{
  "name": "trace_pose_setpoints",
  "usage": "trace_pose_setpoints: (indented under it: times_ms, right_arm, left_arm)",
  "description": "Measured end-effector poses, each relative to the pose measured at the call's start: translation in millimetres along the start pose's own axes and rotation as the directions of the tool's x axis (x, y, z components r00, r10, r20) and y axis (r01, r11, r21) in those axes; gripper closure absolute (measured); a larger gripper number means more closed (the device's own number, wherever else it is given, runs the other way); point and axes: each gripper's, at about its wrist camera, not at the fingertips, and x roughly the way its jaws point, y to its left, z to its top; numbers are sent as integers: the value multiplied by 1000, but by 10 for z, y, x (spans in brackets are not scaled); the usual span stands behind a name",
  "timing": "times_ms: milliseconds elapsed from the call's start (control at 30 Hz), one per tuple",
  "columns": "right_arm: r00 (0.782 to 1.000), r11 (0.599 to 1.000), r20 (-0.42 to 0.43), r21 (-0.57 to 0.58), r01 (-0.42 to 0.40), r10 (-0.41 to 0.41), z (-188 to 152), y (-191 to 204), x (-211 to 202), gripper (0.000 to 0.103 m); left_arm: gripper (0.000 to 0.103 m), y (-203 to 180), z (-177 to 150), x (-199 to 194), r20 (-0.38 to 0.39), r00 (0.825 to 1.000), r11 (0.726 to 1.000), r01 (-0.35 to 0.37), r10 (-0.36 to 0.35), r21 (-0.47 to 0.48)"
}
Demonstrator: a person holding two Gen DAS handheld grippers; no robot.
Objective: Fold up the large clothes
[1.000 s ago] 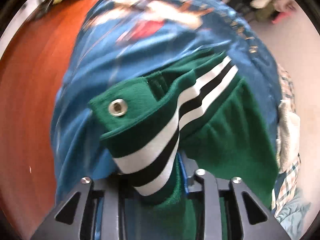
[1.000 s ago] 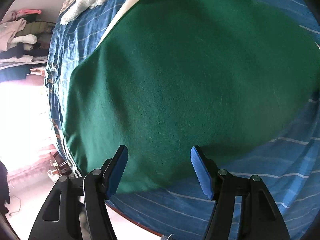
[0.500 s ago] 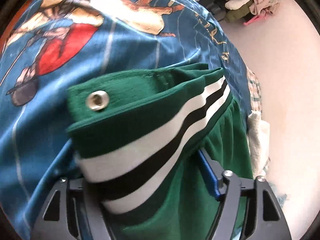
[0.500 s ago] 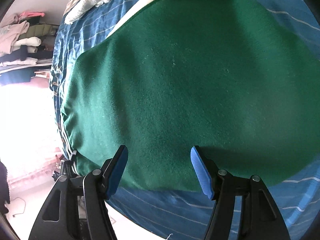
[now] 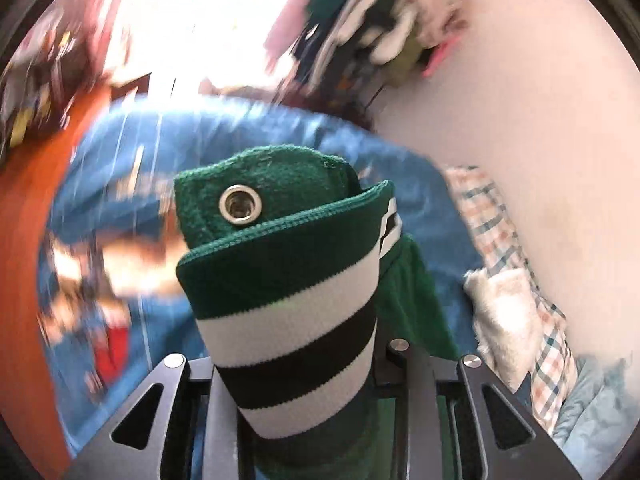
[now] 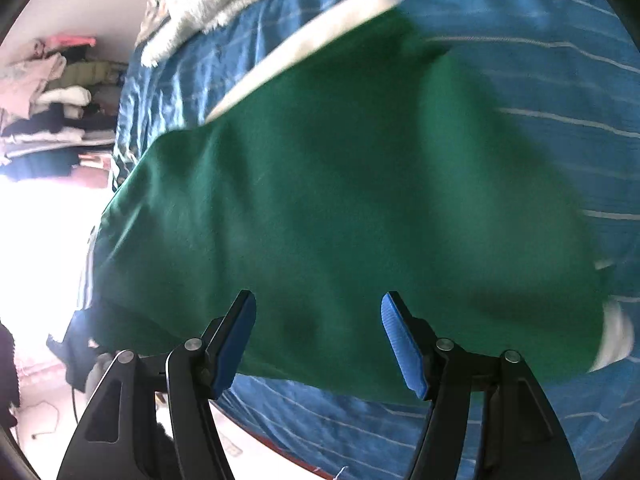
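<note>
Left gripper was pinching the striped ribbed band of the green jacket, cloth bunched between the jaws and lifted up in front of the lens. Right gripper was spread wide, holding nothing, both blue pads clear and hovering above the jacket's near edge.

Largest to smallest:
- One bed with a blue striped cover. Its near edge ran along the bottom of the right wrist view, floor beyond it. Open cover showed to the right of the jacket and in a strip below it.
- One green jacket, spread flat on the cover and filling most of the right view. A white trim edge ran along its far side; a white cuff showed at lower right.
- One heap of white fleecy fabric at the bed's far corner, apart from the jacket.
- One plaid cloth against the wall on the right of the left view.
- Stacked clothes on shelves at far left, off the bed.
- One metal snap on the green tab above the band.

Left view background was motion-blurred.
</note>
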Motion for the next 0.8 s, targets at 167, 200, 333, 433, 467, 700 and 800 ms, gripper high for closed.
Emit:
trace_pose_setpoints:
  times_ms: [167, 200, 333, 433, 467, 700, 800]
  right_arm:
    - [1000, 997, 25, 70, -17, 15, -107, -247, -92, 36]
    - [1000, 996, 28, 84, -9, 7, -142, -327, -105, 36]
    - [999, 987, 33, 155, -27, 22, -305, -686, -166, 36]
    - [999, 981, 41, 195, -7, -1, -416, -917, -210, 36]
    - [999, 978, 42, 208, 2, -11, -439, -998, -212, 36]
    - [999, 945, 36, 328, 11, -24, -516, -1496, -191, 36]
    - [999, 938, 28, 345, 26, -38, -514, -1615, -275, 36]
  left_arm:
    - [79, -616, 173, -345, 30, 996, 960, 78, -89, 267]
    - [79, -768, 85, -403, 13, 994, 946, 103, -113, 309]
    - [80, -1400, -505, -524, -109, 967, 875, 256, -232, 411]
    - [81, -1911, -1234, -553, -264, 914, 793, 400, -308, 459]
    - [82, -2001, -1421, -541, -306, 896, 777, 434, -321, 456]
    - [82, -2310, -3137, -114, -607, 763, 714, 550, -220, 434]
    - [81, -2252, -3440, 60, -633, 769, 717, 489, -86, 496]
